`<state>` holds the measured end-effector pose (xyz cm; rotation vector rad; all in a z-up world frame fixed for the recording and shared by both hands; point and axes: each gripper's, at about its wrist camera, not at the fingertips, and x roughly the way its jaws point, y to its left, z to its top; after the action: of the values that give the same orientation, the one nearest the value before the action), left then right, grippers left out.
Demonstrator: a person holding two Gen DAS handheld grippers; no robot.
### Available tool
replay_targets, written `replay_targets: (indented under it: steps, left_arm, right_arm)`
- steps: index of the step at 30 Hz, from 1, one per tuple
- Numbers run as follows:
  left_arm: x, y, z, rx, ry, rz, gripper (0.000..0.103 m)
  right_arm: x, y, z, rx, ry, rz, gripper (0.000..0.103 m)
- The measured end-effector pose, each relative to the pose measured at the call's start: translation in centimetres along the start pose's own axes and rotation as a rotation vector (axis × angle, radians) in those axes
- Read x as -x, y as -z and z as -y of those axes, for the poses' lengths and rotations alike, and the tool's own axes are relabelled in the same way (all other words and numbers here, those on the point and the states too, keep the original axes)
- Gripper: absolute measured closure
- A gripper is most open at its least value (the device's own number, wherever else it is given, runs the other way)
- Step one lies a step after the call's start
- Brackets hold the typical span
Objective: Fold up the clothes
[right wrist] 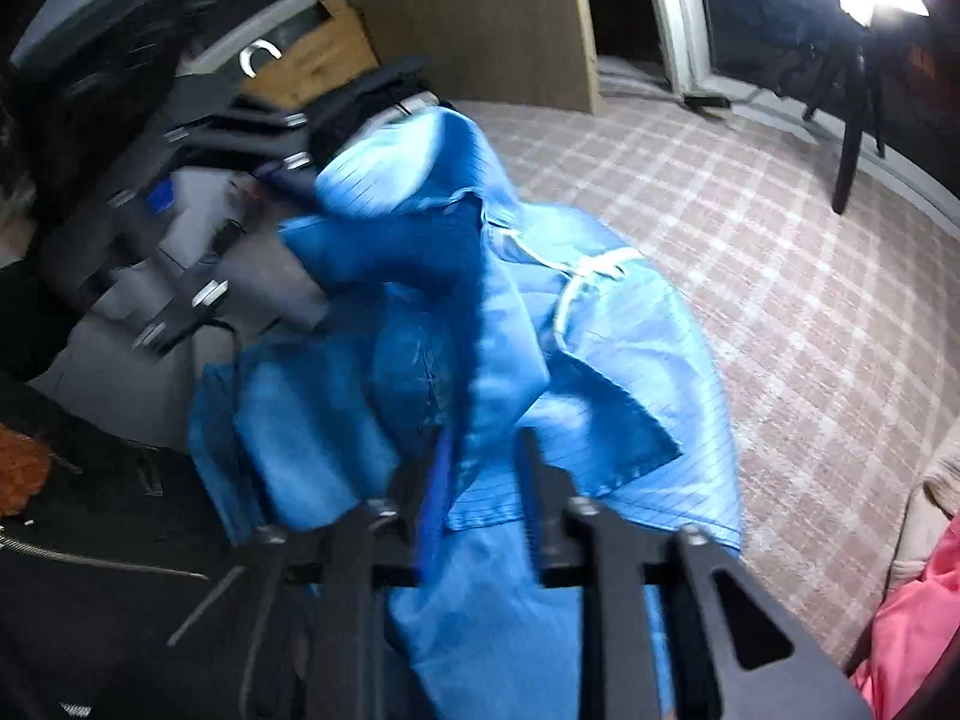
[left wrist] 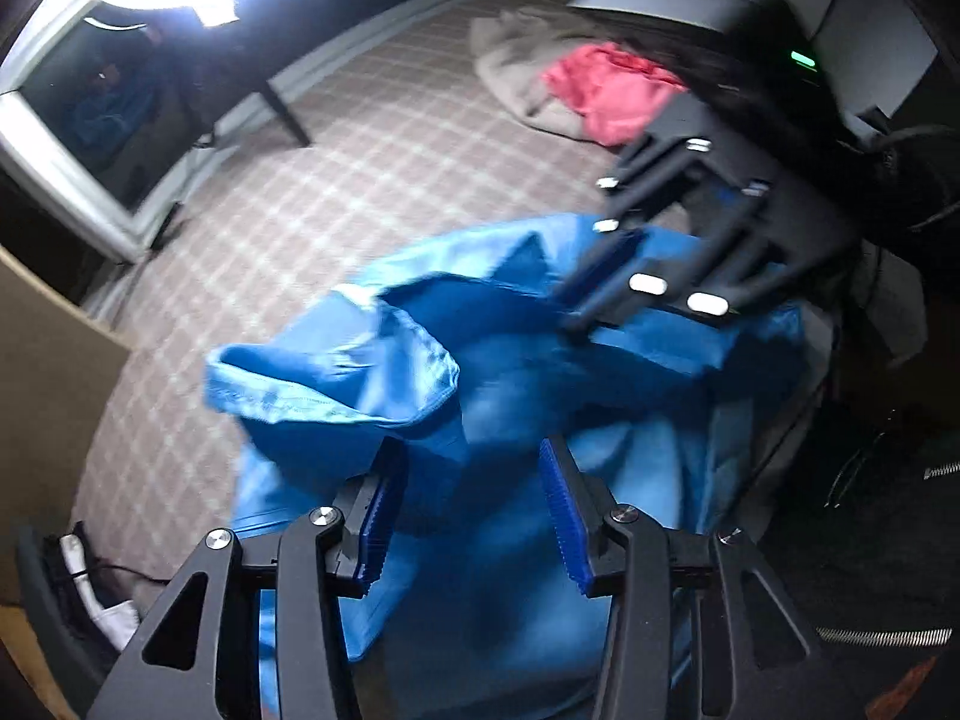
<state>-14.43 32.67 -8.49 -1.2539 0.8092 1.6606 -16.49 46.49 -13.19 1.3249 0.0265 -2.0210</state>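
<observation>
1. Left gripper [left wrist: 474, 516]: jaws spread wide, blue ribbed pads either side of the blue garment [left wrist: 480, 372], not clamped on it.
2. Garment: thin, slightly shiny woven cloth with fine stripes and a white drawstring [right wrist: 576, 276], bunched in a heap on the checked carpet [left wrist: 336, 180].
3. Right gripper [right wrist: 480, 480]: fingers partly apart around a fold; frames too blurred to tell whether it grips.
4. Step looks like early spreading. Next move needs firm pinches on an edge, then pulling flat.
5. Red garment [left wrist: 606, 90] lies on a beige one, well apart.

Left hand-held gripper [left wrist: 474, 516] spread wide, jaws apart; right hand-held gripper [right wrist: 483, 495] narrower, fingers blurred, both angled downward.
</observation>
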Motion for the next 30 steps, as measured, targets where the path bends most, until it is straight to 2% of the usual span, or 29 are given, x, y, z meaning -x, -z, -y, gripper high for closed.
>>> replay_targets:
  steps: [5,10,12,15,17,22,24,25,26,28,30]
  left_arm:
    - [-1.7,-1.2,1.6,0.017,0.028,-0.008,0.059]
    - [1.4,-1.0,1.0,-0.019,-0.098,0.03,0.059]
    - [2.8,-0.7,-1.2,0.028,-0.132,0.037,0.058]
    - [3.4,-0.2,-3.5,0.08,-0.161,0.032,0.058]
    - [3.2,0.1,-3.9,0.084,-0.151,0.029,0.057]
    - [0.6,0.1,-2.8,0.082,-0.116,-0.017,0.054]
    - [0.4,0.2,-2.2,0.079,-0.101,-0.018,0.054]
    - [0.7,0.6,-2.1,0.085,-0.094,-0.008,0.054]
    - [1.0,1.0,-2.0,0.093,-0.087,0.002,0.054]
    - [1.5,2.1,-1.6,0.124,-0.077,0.017,0.053]
    - [1.3,2.6,-0.7,0.113,-0.093,0.017,0.052]
  right_arm:
    - [-0.3,-0.2,0.9,-0.042,-0.009,0.002,0.096]
    - [0.4,-0.4,2.0,-0.084,-0.03,0.021,0.097]
    - [0.1,-0.7,2.2,-0.075,0.003,0.001,0.096]
    - [-0.8,-1.4,2.3,-0.076,0.032,-0.032,0.088]
    - [-1.2,-1.9,2.0,-0.063,0.049,-0.031,0.075]
    - [-2.0,-2.8,2.5,-0.038,0.057,-0.005,0.073]
    - [-2.2,-3.2,3.1,-0.062,0.038,0.006,0.078]
    - [-2.2,-3.4,3.5,-0.079,0.023,0.01,0.089]
    - [-2.2,-3.5,3.8,-0.092,0.007,0.012,0.096]
    - [-2.3,-3.5,4.0,-0.112,-0.027,0.012,0.096]
    - [-2.3,-3.4,4.0,-0.124,-0.05,0.009,0.097]
